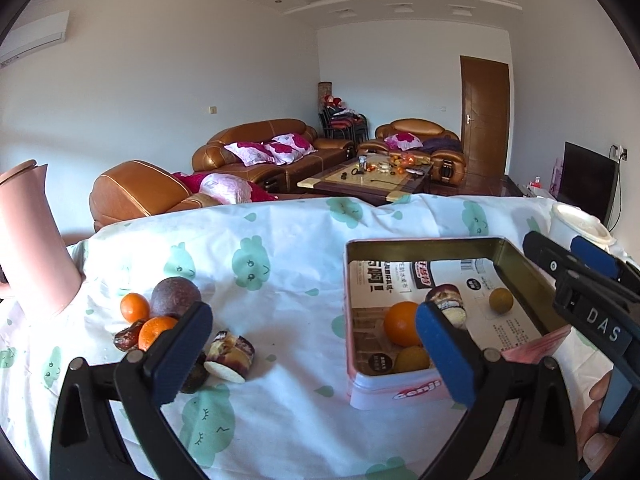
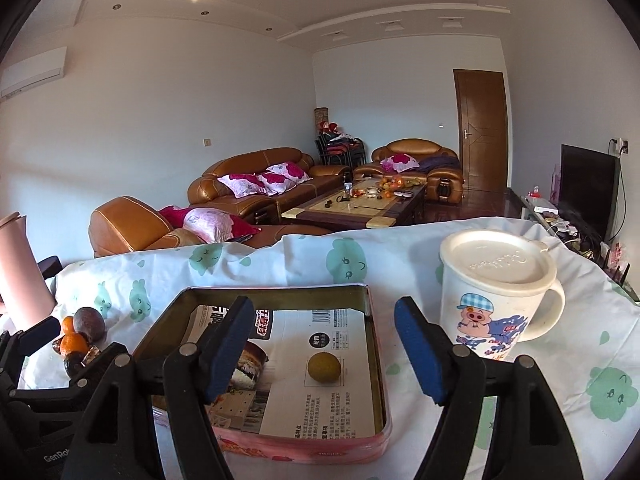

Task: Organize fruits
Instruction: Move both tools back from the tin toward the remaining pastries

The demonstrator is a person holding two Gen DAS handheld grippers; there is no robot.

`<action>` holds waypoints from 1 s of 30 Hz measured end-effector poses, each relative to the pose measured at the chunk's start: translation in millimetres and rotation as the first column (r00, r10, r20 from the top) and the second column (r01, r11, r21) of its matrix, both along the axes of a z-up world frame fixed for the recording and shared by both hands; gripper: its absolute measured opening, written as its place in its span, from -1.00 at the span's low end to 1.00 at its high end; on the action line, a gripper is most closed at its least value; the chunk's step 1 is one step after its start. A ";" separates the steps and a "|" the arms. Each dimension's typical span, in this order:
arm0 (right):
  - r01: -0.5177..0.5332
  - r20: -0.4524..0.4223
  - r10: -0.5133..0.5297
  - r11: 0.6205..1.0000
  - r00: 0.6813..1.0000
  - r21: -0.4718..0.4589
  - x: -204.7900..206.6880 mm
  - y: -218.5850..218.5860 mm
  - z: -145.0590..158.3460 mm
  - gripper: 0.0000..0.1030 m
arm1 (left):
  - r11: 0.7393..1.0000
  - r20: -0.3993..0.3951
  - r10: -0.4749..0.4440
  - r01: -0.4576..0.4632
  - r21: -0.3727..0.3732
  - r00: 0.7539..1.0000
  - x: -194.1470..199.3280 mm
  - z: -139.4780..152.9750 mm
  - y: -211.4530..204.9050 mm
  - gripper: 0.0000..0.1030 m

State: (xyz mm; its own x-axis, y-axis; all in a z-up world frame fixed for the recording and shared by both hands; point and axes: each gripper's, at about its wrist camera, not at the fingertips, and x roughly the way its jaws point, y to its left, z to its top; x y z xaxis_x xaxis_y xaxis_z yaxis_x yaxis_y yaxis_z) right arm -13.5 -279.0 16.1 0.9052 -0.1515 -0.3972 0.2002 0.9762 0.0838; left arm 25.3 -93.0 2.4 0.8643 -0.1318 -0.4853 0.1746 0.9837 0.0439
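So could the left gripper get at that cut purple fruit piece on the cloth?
Probably yes: the left gripper is open and empty, and the cut piece lies uncovered just ahead, beside its left finger.

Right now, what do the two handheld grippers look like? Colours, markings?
Both the left gripper and the right gripper have black plastic frames with silver pivot pins and blue padded fingers. The right one carries white "DAS" lettering in the left wrist view.
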 end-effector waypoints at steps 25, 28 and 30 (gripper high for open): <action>-0.024 -0.067 0.030 0.996 0.997 0.090 -23.3 73.6 -7.2 0.44 | 0.998 -0.078 0.037 -0.042 -0.057 0.996 1.9 -7.0 77.8 1.00; -0.044 -0.074 0.051 0.995 0.996 0.088 -18.9 92.5 -8.7 0.44 | 0.996 -0.087 0.063 -0.069 -0.061 0.994 5.8 -8.6 96.2 1.00; -0.059 -0.085 0.065 0.995 0.994 0.077 -17.1 105.1 -9.3 0.44 | 0.995 -0.089 0.084 -0.089 -0.053 0.992 8.1 -9.8 108.9 1.00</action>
